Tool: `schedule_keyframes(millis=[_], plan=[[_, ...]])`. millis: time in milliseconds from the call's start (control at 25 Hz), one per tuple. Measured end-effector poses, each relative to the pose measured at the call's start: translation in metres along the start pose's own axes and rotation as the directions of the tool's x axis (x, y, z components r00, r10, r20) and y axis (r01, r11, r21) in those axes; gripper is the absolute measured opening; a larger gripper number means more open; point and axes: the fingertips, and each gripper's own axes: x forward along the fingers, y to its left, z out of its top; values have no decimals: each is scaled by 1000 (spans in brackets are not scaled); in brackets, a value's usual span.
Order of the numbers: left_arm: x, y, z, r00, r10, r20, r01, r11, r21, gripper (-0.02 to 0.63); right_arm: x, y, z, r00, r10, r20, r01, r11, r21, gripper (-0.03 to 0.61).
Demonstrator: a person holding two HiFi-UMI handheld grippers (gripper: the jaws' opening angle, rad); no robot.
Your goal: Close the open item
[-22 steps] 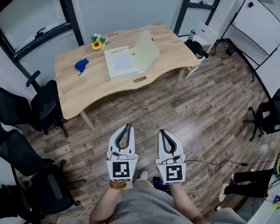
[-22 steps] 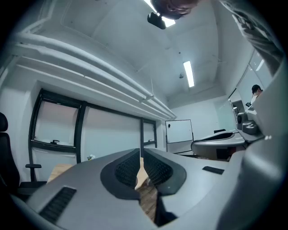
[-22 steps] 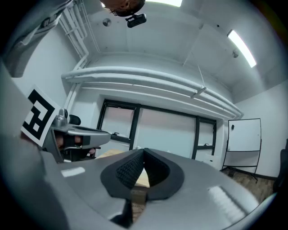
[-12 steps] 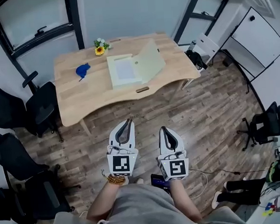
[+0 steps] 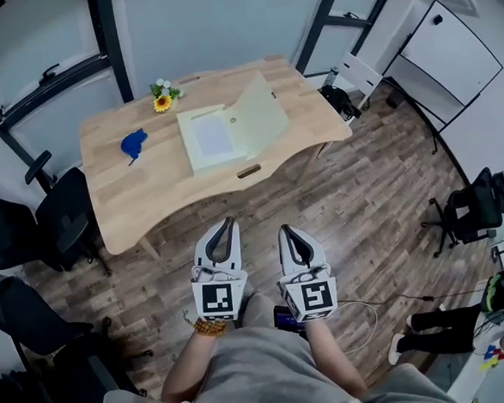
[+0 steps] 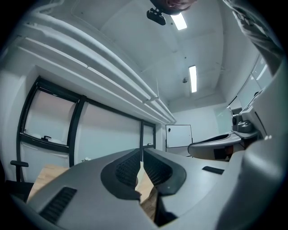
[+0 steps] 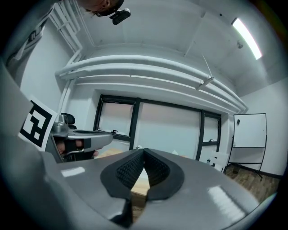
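Bright ceiling-strip light, sharp, fisheye-warped edges

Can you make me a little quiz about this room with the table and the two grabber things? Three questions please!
1. True or false: the pale box on the table has its lid shut.
2. In the head view, what lies on the table to the left of the box? A) a red cup B) a blue object C) a banana
3. Fill in: the jaws of the left gripper and the right gripper are both ____.
Key: 1 false; 2 B; 3 shut.
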Motion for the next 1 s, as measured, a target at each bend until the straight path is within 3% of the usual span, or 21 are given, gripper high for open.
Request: schedule_keyframes(millis=[480, 640, 840, 1000], plan=[[76, 40, -8, 994, 97, -57, -90, 989, 114, 26, 105, -65, -24, 998, 63, 12, -64, 994, 90, 11], [107, 44, 1, 991, 116, -74, -108, 989, 101, 26, 140, -87, -33, 995, 101, 8, -101, 988, 112, 11], [135, 53, -3, 985, 155, -77, -138, 973, 186, 26, 173, -117, -52, 992, 125, -18, -121, 981, 154, 11], [149, 72, -18, 975, 208, -81, -196, 972, 129, 25, 201, -125, -60, 986, 165, -26, -160, 977, 141, 11]])
